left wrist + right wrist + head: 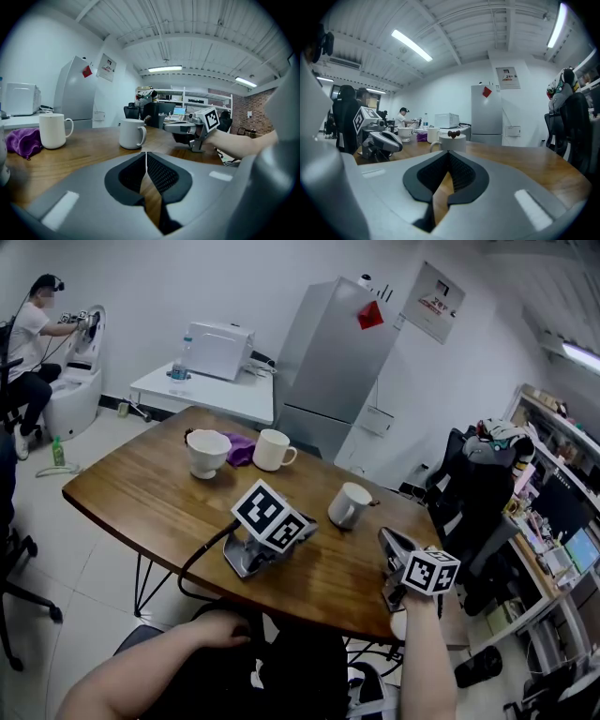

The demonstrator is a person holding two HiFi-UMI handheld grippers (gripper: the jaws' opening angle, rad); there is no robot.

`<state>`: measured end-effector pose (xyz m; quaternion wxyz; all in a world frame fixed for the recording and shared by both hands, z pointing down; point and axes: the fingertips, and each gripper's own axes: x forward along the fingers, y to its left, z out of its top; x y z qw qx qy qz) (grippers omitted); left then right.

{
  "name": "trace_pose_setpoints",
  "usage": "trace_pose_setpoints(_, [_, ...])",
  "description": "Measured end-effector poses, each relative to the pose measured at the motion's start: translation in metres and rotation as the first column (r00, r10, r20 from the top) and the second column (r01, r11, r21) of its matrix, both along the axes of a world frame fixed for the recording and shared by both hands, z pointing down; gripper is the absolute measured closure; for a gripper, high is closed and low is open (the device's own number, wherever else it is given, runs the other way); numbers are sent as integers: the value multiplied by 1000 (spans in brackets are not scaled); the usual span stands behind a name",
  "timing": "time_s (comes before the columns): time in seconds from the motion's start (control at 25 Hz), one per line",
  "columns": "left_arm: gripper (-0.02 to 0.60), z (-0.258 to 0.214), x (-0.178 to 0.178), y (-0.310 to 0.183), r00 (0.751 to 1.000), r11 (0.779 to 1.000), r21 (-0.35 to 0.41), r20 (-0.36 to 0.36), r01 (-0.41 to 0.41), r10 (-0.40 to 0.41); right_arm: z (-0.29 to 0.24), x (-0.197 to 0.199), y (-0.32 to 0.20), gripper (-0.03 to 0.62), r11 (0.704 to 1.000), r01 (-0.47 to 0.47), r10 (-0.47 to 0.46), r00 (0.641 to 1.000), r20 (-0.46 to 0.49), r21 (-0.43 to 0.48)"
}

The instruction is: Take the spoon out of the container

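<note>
Three cameras: one on the head, one each on the left tool (pixel 281 540) and the right tool (pixel 389 545), all at one wooden worktop (pixel 131 488).

The head view looks forward and steeply down from the worktop's near edge, with both tools close below and the room beyond. The left gripper view sits low over the wood and faces along its jaws across to the right tool (pixel 176 126). The right gripper view, just as low, faces back towards the left tool (pixel 391 141). All three share the nearest white mug (pixel 349 505) and the grey fridge (pixel 333 352).
</note>
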<state>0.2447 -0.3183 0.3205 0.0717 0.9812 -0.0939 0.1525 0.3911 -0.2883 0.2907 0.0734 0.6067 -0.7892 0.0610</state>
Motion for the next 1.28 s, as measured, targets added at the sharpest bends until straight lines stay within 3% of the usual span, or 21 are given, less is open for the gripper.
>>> trace_pose_setpoints(0.12, [569, -1, 0, 0, 1000, 1000, 0, -1, 0, 0, -11, -2, -4, 591, 1000, 0, 0, 999, -38, 13])
trace_pose_setpoints(0.24, [569, 0, 1, 0, 1000, 1000, 0, 0, 0, 0, -16, -5, -10, 591, 1000, -4, 5, 990, -143, 7])
trace_pose_setpoints(0.32, [569, 0, 2, 1, 1000, 1000, 1, 0, 0, 0, -18, -9, -14, 588, 1000, -3, 3, 966, -258, 1])
trace_pose_setpoints(0.4, [569, 0, 3, 1, 1000, 1000, -1, 0, 1, -1, -22, -12, -18, 569, 1000, -11, 11, 920, -392, 4])
trace_pose_setpoints(0.52, [569, -1, 3, 1, 1000, 1000, -2, 1, 1, -1, -32, -20, -25, 562, 999, -32, 42, 791, -611, 27])
trace_pose_setpoints(0.68, [569, -1, 3, 1, 1000, 1000, 0, 0, 1, -1, -28, -29, -34, 528, 999, -35, 30, 511, -859, 15])
trace_pose_setpoints(0.76, [569, -1, 3, 1, 1000, 1000, 0, 1, 1, -1, -24, -31, -38, 522, 999, -32, 14, 416, -909, 1])
trace_pose_setpoints(1.12, [569, -1, 4, 1, 1000, 1000, 2, 0, 1, -1, -15, -31, -49, 513, 997, -64, -18, 220, -975, -33])
trace_pose_setpoints(1.28, [569, -1, 4, 1, 1000, 1000, 1, 0, 2, -2, -13, -28, -53, 514, 996, -90, -14, 159, -987, -29])
